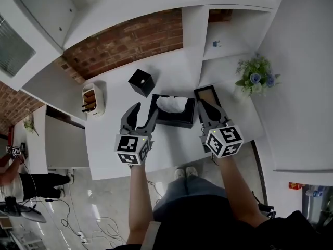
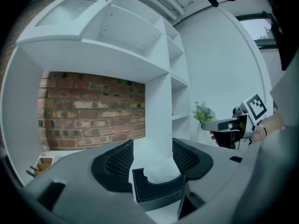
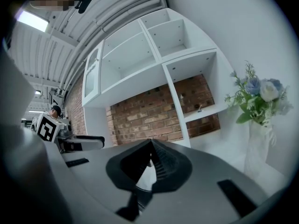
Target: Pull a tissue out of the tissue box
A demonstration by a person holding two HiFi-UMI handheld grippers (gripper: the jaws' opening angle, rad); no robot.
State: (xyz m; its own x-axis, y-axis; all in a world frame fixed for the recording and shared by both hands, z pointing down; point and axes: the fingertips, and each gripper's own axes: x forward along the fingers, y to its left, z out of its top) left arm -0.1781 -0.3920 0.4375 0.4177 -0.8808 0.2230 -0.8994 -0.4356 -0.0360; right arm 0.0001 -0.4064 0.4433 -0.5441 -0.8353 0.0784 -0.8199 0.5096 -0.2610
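Note:
A black tissue box [image 1: 179, 117] lies on the white counter [image 1: 109, 139], with white tissue [image 1: 171, 104] bulging from its top opening. My left gripper [image 1: 145, 110] hovers at the box's left end, jaws open and empty. In the left gripper view the box [image 2: 156, 190] and its tissue [image 2: 161, 169] sit between and just beyond the open left gripper [image 2: 153, 146]. My right gripper [image 1: 203, 105] is at the box's right end, its jaws meeting at the tips. The right gripper view shows the right gripper [image 3: 150, 143] shut with nothing seen between the tips.
A black cube holder [image 1: 141, 82] stands behind the box. A white caddy [image 1: 92, 99] sits at the left. A black-framed tray [image 1: 209, 94] lies under the right gripper. A flower vase [image 1: 255, 78] stands at the right, by a white shelf post [image 1: 193, 40].

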